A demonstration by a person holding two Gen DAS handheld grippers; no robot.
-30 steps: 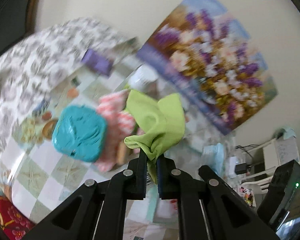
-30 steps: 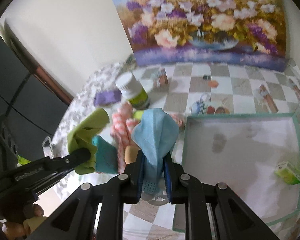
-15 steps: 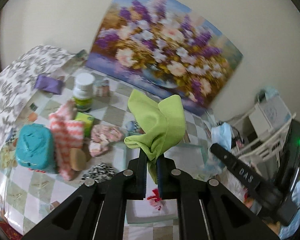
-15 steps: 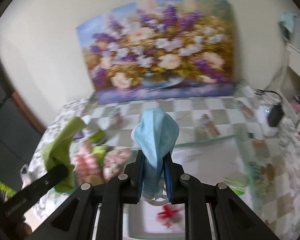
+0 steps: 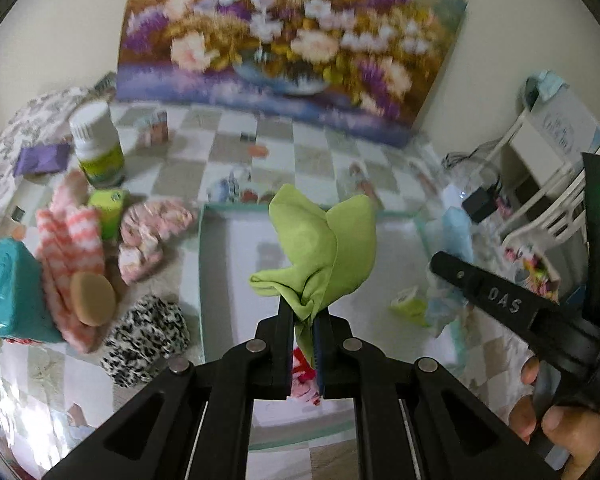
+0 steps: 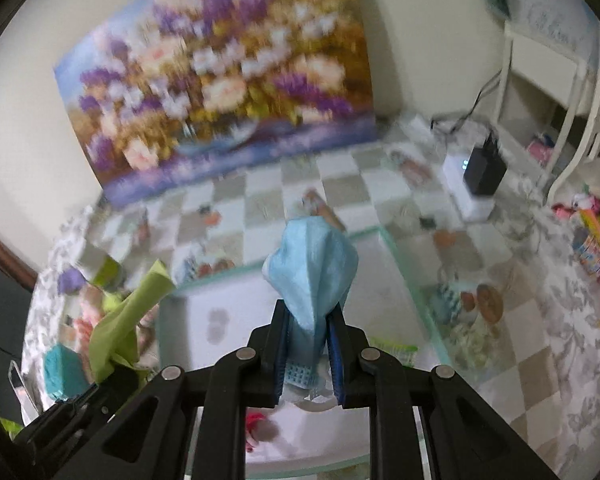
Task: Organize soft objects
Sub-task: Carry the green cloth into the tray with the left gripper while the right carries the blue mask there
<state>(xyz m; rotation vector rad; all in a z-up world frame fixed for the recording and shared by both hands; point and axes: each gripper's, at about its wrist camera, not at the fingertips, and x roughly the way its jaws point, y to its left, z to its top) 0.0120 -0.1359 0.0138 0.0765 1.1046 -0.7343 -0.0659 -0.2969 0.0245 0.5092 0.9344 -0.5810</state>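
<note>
Left wrist view: crumpled lime-green cloth (image 5: 320, 248) in left claw (image 5: 304, 320).

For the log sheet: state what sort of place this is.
Probably a room in a home: a table under a checked patterned oilcloth, a large unframed flower painting leaning on the wall, and white slatted chairs beside it.

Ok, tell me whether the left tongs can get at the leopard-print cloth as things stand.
Probably not yet. The left tongs are shut on the green cloth, so they have no free grip. The leopard-print cloth itself lies uncovered on the table just left of the tray, so the path looks free once the green cloth is released.
</note>
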